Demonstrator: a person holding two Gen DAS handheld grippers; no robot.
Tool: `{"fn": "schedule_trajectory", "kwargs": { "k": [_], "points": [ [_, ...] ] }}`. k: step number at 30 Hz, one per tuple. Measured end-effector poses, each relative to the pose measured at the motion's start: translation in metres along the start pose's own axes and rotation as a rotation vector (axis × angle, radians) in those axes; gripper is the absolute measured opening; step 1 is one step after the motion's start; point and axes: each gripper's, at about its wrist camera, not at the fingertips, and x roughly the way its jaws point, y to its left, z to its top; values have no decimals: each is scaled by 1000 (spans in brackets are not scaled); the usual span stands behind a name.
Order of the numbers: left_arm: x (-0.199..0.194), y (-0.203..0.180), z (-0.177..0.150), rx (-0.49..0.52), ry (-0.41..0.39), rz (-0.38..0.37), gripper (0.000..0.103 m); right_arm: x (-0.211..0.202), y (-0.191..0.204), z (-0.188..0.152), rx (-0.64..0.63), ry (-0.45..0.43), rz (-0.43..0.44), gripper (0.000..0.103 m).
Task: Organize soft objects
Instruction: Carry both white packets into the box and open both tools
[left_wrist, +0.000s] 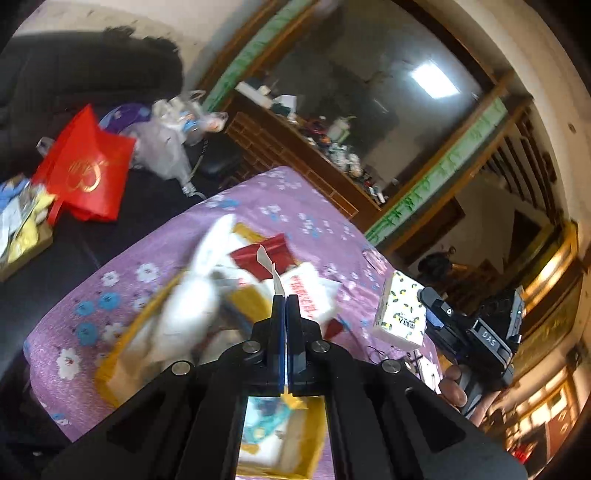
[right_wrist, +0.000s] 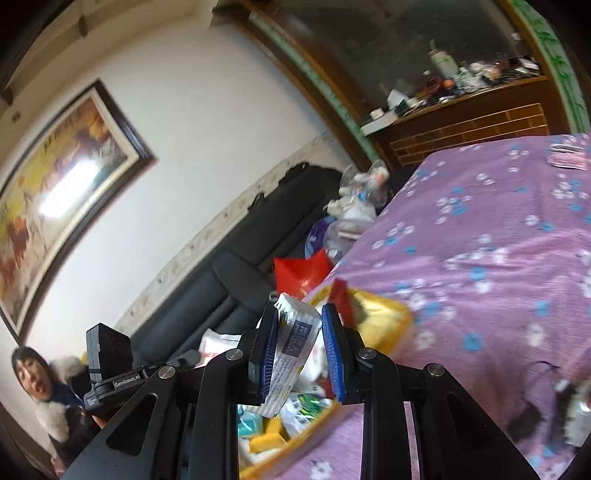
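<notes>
My left gripper is shut; a thin white paper tag sticks out past its tips, and whether it is pinched I cannot tell. Below it stands a yellow box on the purple flowered cloth, holding a white plush toy, a red packet and white tissue packs. My right gripper is shut on a white tissue pack and holds it over the yellow box. The same pack and right gripper show at the right of the left wrist view.
A dark sofa behind the table carries a red bag, clear plastic bags and a box of odds. A cluttered wooden cabinet stands at the back. A person sits at lower left.
</notes>
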Motion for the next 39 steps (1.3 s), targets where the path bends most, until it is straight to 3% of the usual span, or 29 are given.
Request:
{"fn": "schedule_trajectory", "kwargs": {
  "k": [4,7,10,13,15,21,23,25,28,30,33,39],
  "points": [
    [13,22,-3,-53,39,22,0,43,18,8,3,49,-7,24],
    [24,26,-6,-49,69,42,0,79,31,13,-20,81,-59,24],
    [32,24,-12,-33,76,73,0,101,50,16,-94,75,-197,24],
    [39,17,-16,16,80,132,0,111,64,17,-131,43,-267,24],
    [41,17,-20,16,93,124,0,119,71,14,-162,39,-325,24],
    [33,18,-26,22,107,75,1,138,85,2,-184,88,-315,25],
    [37,14,-28,25,132,80,8,145,89,-2,-196,94,-329,30],
    [38,11,-31,37,147,83,33,141,88,-1,-189,74,-318,43],
    [27,8,-37,34,102,61,66,127,83,-1,-154,24,-302,61],
    [20,7,-42,40,69,74,69,120,82,-4,-142,15,-288,62],
    [12,2,-50,70,48,94,69,102,79,-19,-96,3,-236,73],
    [-15,-18,-74,146,7,172,69,73,91,-75,-46,48,-169,86]
  ]
}}
